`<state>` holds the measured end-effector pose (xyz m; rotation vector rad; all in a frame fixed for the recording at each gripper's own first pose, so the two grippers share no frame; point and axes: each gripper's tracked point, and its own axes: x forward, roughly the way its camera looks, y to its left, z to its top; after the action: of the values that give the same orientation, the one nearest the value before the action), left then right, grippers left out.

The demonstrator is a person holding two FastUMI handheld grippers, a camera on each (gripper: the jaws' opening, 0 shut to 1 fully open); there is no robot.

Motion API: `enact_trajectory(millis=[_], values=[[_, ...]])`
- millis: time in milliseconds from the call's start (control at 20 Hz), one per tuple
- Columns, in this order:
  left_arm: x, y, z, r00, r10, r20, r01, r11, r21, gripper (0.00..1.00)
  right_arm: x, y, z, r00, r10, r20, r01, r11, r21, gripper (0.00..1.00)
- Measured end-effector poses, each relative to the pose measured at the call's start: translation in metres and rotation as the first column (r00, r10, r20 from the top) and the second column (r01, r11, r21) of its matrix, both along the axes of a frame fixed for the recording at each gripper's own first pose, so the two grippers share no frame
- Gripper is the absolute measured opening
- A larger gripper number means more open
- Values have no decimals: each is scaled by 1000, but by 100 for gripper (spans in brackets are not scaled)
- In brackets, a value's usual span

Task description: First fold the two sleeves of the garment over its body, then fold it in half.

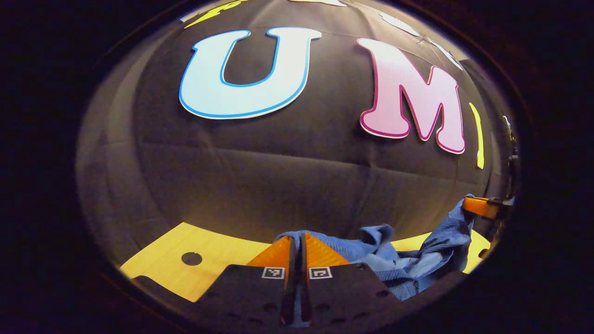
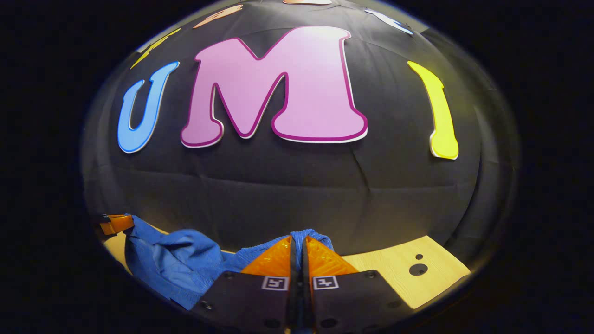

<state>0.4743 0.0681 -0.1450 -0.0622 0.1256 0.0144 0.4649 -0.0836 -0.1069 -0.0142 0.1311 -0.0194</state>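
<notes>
A blue garment (image 1: 408, 260) hangs bunched above the wooden table (image 1: 204, 264), stretched between the two grippers. My left gripper (image 1: 297, 239) is shut on one edge of it, with blue cloth showing just past the closed tips. In the left gripper view the other gripper (image 1: 482, 206) holds the cloth at the far right. My right gripper (image 2: 297, 239) is shut on another edge of the garment (image 2: 181, 264), a ribbed blue hem poking out above its tips. The left gripper (image 2: 116, 223) appears at the far left of the right gripper view, with the cloth sagging between.
The light wooden table (image 2: 399, 273) has round holes (image 2: 417, 269) near its edges, one hole (image 1: 191, 258) on the left side too. The black booth wall rises close behind the table.
</notes>
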Motion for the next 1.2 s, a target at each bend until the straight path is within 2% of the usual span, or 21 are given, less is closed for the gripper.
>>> enact_trajectory(millis=[50, 200, 250, 300, 500, 700, 750, 900, 1050, 1150, 1200], values=[[10, -2, -15, 1000, -5, -16, 5, 1000, 5, 18, 6, 0, -8, 1000, -1, -9, 1, 1000, -14, 23], [9, 4, -28, 997, 78, -27, -79, 997, -19, 84, 12, 2, -20, 1000, 8, -19, -9, 1000, -27, 79], [6, 7, -24, 995, 98, -17, -98, 994, -36, 82, 9, 2, -19, 1000, 17, -18, -18, 999, -35, 97], [2, 7, -20, 994, 105, -12, -106, 993, -59, 80, 7, 4, -19, 999, 27, -22, -28, 999, -42, 97], [-28, 2, -11, 990, 133, -37, -135, 987, -91, 82, -21, 1, -12, 999, 38, -20, -39, 998, -49, 98], [-78, -14, -6, 993, 112, -31, -114, 990, -77, 80, -65, -4, 4, 1000, 21, 2, -21, 998, -61, 98], [-93, -20, -4, 994, 101, -32, -103, 991, -79, 83, -78, -6, 9, 1000, 13, 14, -12, 998, -67, 98], [-148, -37, 2, 997, 66, -46, -70, 993, -91, 82, -122, -4, 36, 998, 4, 69, 1, 997, -74, 96], [-207, -47, 24, 999, 52, -7, -52, 996, -77, 83, -177, 2, 67, 993, 2, 117, 8, 996, -91, 96], [-246, -47, 56, 994, 63, 91, -58, 997, -58, 81, -217, 9, 92, 987, 11, 157, 3, 996, -90, 98], [-267, -44, 69, 989, 85, 122, -79, 996, -46, 83, -236, 13, 101, 985, 19, 171, -2, 996, -94, 96]])
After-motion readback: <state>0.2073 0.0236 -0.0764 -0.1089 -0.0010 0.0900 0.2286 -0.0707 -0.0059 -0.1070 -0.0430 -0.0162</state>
